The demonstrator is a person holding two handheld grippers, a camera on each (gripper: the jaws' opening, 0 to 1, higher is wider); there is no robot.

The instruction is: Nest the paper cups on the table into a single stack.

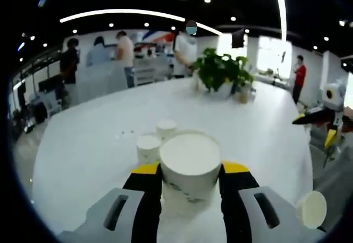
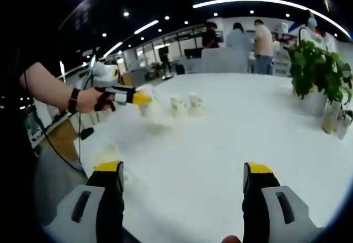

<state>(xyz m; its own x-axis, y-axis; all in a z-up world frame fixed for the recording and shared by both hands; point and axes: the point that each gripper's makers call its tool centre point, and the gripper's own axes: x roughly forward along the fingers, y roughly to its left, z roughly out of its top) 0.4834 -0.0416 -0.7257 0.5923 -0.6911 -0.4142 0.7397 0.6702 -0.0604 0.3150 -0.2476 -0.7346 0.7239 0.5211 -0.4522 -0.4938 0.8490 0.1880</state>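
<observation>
Left claw clamped on a paper cup; right claw wide open, empty. Risk: squeezing crushes cup, or bumps two cups on surface.

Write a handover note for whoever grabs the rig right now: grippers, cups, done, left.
Left gripper: shut on a paper cup, upside down, lifted.
Right gripper: open, empty, over the white table.
Two upside-down cups stand side by side mid-table; another cup lies near the edge.
Done: first cup picked up.
Left: nest it with the pair, then add the edge cup.
</observation>
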